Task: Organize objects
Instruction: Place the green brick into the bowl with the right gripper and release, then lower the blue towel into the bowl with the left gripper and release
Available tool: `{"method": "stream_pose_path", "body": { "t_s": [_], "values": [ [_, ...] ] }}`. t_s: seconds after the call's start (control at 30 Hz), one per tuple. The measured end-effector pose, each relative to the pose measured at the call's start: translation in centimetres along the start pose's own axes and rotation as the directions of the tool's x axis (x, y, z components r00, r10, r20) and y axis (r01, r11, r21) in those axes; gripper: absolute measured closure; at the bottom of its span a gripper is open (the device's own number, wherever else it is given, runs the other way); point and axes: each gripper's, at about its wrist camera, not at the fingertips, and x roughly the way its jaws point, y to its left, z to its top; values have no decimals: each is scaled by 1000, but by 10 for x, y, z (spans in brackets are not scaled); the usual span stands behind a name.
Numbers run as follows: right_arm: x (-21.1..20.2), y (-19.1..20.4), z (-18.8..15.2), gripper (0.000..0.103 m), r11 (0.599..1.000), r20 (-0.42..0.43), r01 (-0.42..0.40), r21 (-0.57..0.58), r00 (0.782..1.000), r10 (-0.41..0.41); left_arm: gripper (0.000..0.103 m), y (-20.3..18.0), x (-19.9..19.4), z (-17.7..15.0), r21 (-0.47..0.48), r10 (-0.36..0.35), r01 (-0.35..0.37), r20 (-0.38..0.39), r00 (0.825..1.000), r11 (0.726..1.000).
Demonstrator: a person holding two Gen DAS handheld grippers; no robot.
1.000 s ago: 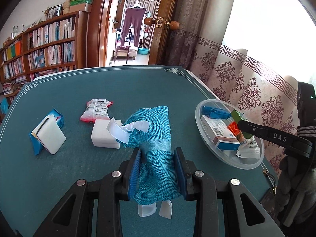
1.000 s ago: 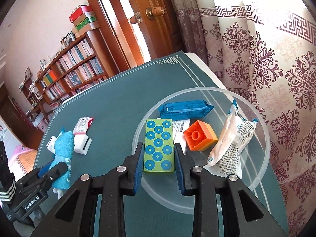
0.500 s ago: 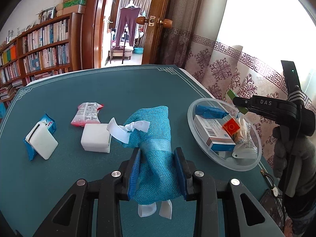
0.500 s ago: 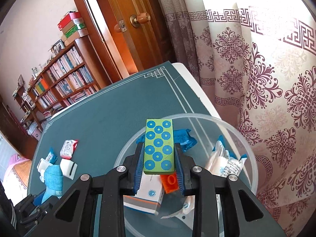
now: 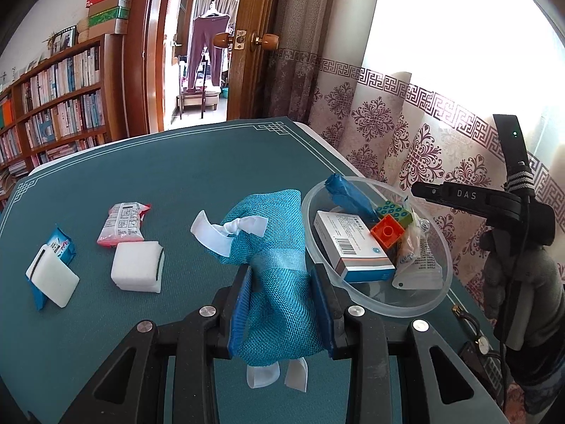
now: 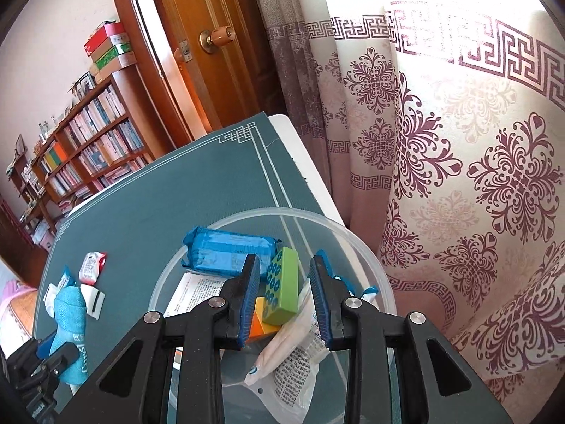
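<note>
Teal cloth covers the table [image 5: 176, 183], with bookshelves and an open door behind it.

From the left wrist view, the left tongs [image 5: 280, 304] are squeezed tight on a blue woven pouch [image 5: 279, 247]. The pouch stands up out of the jaws, and its long side runs away from the camera, toward the top of the frame. A white ribbon [image 5: 226, 229] is tied near its far end.

The clear bowl [image 5: 406, 312] sits just to the right of the pouch, almost touching it. So the pouch only needs a short trip to the right, I think, and the left tongs are the ones to do it.

From the right wrist view, the right tongs [image 6: 284, 261] hang over the bowl with their jaws a little apart, pinching nothing. A green block [image 6: 282, 289] lies tilted in the bowl below them, next to an orange block [image 5: 386, 231], a medicine box [image 5: 349, 247], a blue packet [image 6: 226, 251] and a white packet [image 6: 289, 353].

Those tongs may be in the way of the pouch.

At the left of the left wrist view, two white sponges [image 5: 137, 268] and a red and white packet [image 5: 122, 226] wait on the cloth.
</note>
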Motion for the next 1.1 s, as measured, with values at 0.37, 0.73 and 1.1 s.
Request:
{"method": "stream_pose_path", "body": {
  "t_s": [0.37, 0.73, 1.1],
  "values": [
    [-26, -5, -12, 72, 999, 39, -33, 3, 999, 33, 67, -41, 25, 18, 65, -73, 75, -27, 997, 995],
    [-30, 2, -21, 72, 998, 43, -53, -27, 998, 54, 66, -76, 67, 41, 131, -115, 121, -52, 992, 984],
    [-26, -5, -22, 72, 999, 38, -54, 2, 998, 54, 33, -51, 71, 46, 49, -96, 97, -25, 995, 994]
  ]
}}
